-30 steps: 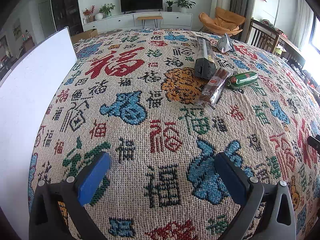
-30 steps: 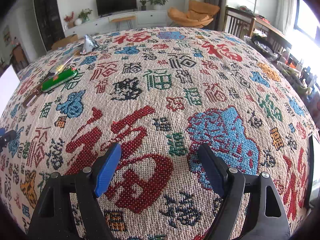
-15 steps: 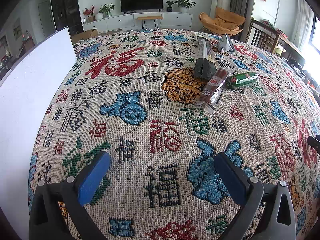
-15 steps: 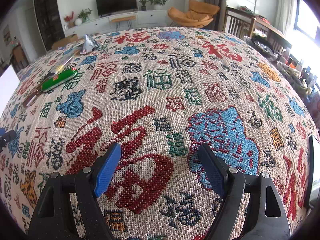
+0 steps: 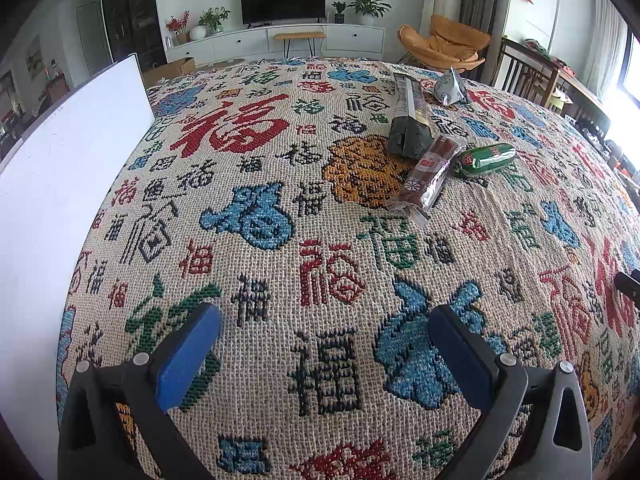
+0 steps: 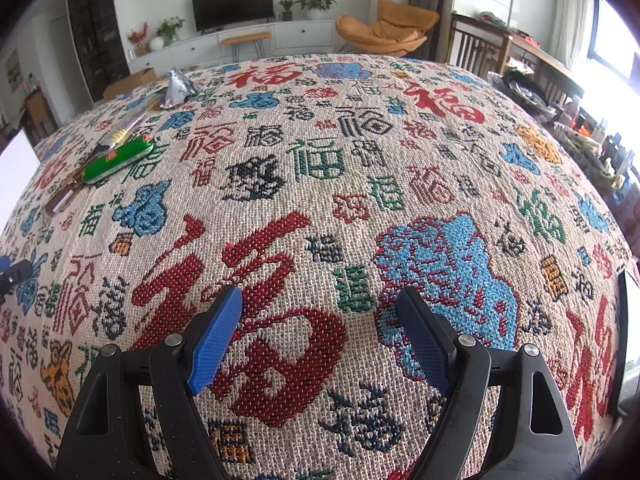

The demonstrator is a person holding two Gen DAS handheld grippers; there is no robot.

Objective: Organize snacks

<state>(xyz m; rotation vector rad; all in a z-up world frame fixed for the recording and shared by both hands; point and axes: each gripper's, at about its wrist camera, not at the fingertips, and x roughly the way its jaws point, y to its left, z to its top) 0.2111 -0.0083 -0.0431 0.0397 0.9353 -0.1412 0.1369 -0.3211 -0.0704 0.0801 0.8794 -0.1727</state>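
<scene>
Left wrist: white board (image 5: pixel 60 184) | right wrist: board barely visible | both tongs (image 5: pixel 324 340) (image 6: pixel 320 328) agape, empty

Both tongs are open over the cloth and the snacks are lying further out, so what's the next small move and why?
Probably reach the left tongs forward toward the brown snack stick, the nearest of the four packets. Both the left and the right tongs are open and hold nothing, and no snack is within their fingers.
</scene>
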